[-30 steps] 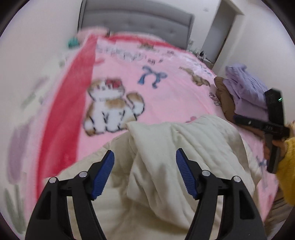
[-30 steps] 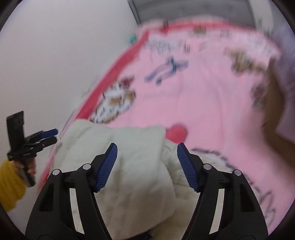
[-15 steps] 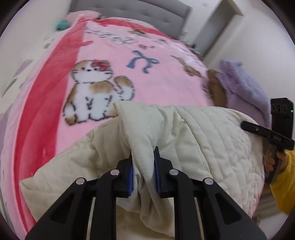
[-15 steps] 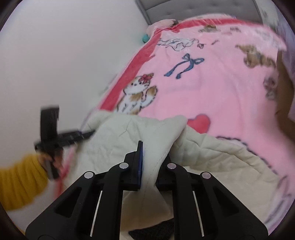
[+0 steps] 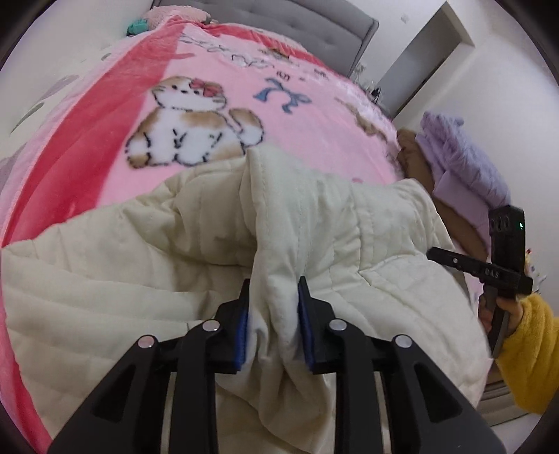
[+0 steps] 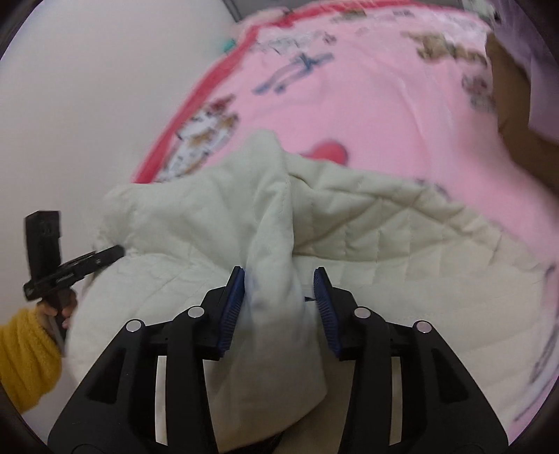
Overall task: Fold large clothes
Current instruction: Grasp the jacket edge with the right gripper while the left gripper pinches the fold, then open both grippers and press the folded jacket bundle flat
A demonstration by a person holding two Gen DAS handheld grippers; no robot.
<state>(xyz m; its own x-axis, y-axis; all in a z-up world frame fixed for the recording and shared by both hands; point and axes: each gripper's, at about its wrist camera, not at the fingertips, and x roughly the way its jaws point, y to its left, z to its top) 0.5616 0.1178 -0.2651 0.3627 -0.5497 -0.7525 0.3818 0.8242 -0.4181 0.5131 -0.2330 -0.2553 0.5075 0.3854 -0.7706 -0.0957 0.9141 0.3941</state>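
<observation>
A cream quilted garment lies bunched across the near end of a pink cartoon blanket. My left gripper has a raised fold of it between its blue pads. The fabric fills the gap and touches both pads while the jaws are opening. In the right wrist view the same garment shows another raised fold inside my right gripper. Its jaws are opening too: the left pad touches the cloth, and the right pad stands clear of it. Each gripper also appears in the other's view, held by a hand in a yellow sleeve.
A stack of folded purple clothes sits on a brown garment at the bed's right edge. A grey headboard stands at the far end, with a doorway beyond it. A white wall runs along the left side.
Both grippers came down onto the garment and pinched folds half a second ago. Now both sets of jaws stand wider, the right more than the left. Both hands sit lower.
</observation>
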